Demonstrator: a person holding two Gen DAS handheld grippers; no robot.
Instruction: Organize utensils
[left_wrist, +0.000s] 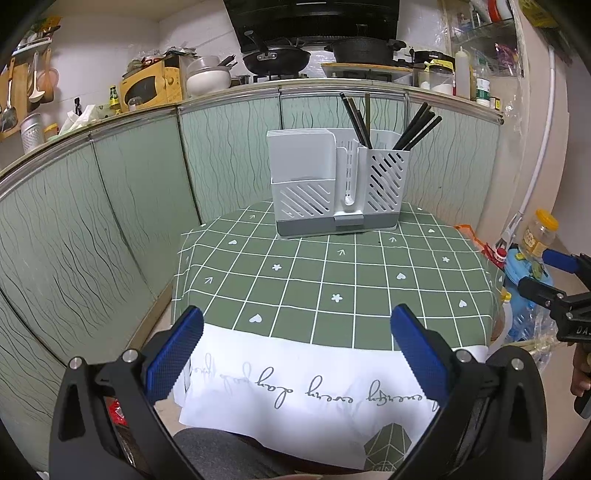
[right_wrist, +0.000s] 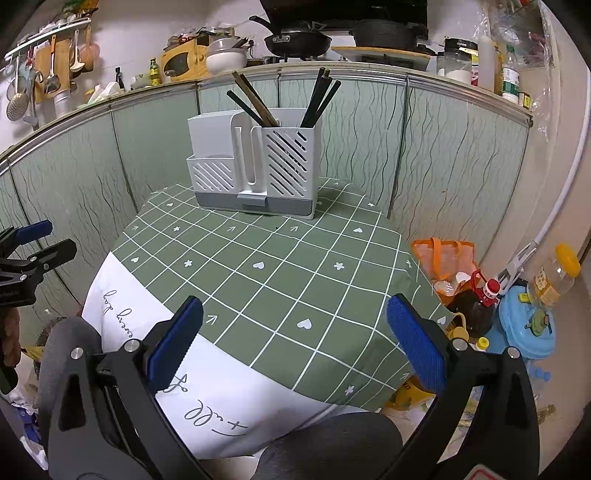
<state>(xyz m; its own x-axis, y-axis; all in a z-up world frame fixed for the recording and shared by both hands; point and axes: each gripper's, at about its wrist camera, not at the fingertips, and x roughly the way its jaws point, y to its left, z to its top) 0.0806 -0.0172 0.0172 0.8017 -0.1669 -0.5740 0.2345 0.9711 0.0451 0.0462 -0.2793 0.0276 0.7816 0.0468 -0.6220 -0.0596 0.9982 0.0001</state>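
Both our left gripper (left_wrist: 297, 347) and right gripper (right_wrist: 293, 338) hang spread and empty; chopsticks (right_wrist: 319, 98) already stand in the holder (right_wrist: 255, 166) across the counter (right_wrist: 280, 266). Reaching carelessly could topple it.

**Plastic, cloth and ribbed rubber**

The utensil holder (left_wrist: 334, 188) looks like matt moulded plastic, white above with slotted walls and a grey base; the chopsticks (left_wrist: 415, 131) standing in it are dark and smooth, one paler stick looking like wood; the tablecloth (left_wrist: 332, 280) is soft matt cloth, green with thin printed white lines and a plain white hem; the left gripper (left_wrist: 297, 354) has matt black plastic arms, small bright metal screws, and finger pads (left_wrist: 173, 360) of blue ribbed, rough-textured material; the right gripper (right_wrist: 295, 347) looks the same; the cabinet panels (left_wrist: 110, 206) behind are glossy, edged in shiny metal trim.
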